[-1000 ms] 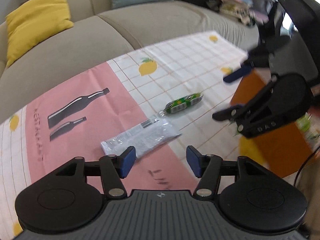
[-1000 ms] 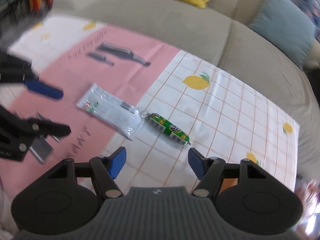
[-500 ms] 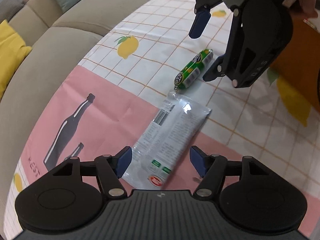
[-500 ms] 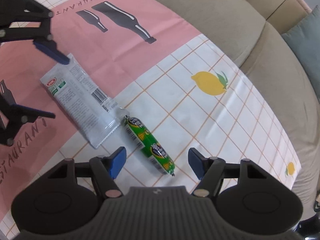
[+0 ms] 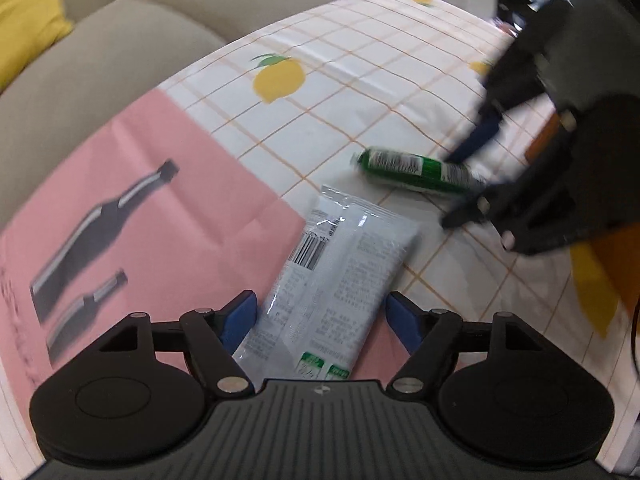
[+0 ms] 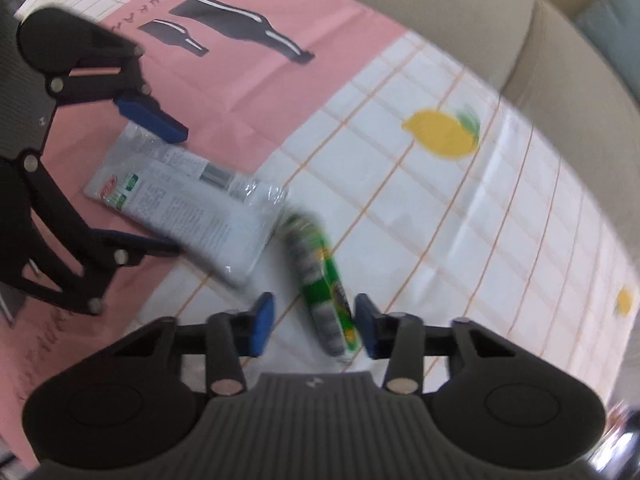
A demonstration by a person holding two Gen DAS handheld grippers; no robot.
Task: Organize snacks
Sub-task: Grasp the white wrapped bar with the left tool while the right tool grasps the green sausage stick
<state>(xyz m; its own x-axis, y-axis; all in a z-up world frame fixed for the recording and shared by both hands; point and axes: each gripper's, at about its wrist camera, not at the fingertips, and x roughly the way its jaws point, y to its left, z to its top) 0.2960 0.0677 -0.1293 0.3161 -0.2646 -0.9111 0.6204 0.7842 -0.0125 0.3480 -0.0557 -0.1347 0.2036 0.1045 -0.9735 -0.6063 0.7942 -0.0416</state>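
We are keeping the left hand-held gripper (image 5: 320,322) wide astride the white packet (image 5: 336,280); the right hand-held gripper (image 6: 314,322) is straddling the green sausage (image 6: 320,280) wide, surface (image 6: 460,240) stretching beyond.

Both claws have closed in: left claw (image 5: 320,320) straddles pouch (image 5: 332,280), right claw (image 6: 314,326) sausage (image 6: 320,280).

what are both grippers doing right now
Left gripper: open, straddling the flat white foil snack packet.
Right gripper: open, around the green sausage-shaped snack, not clamped.
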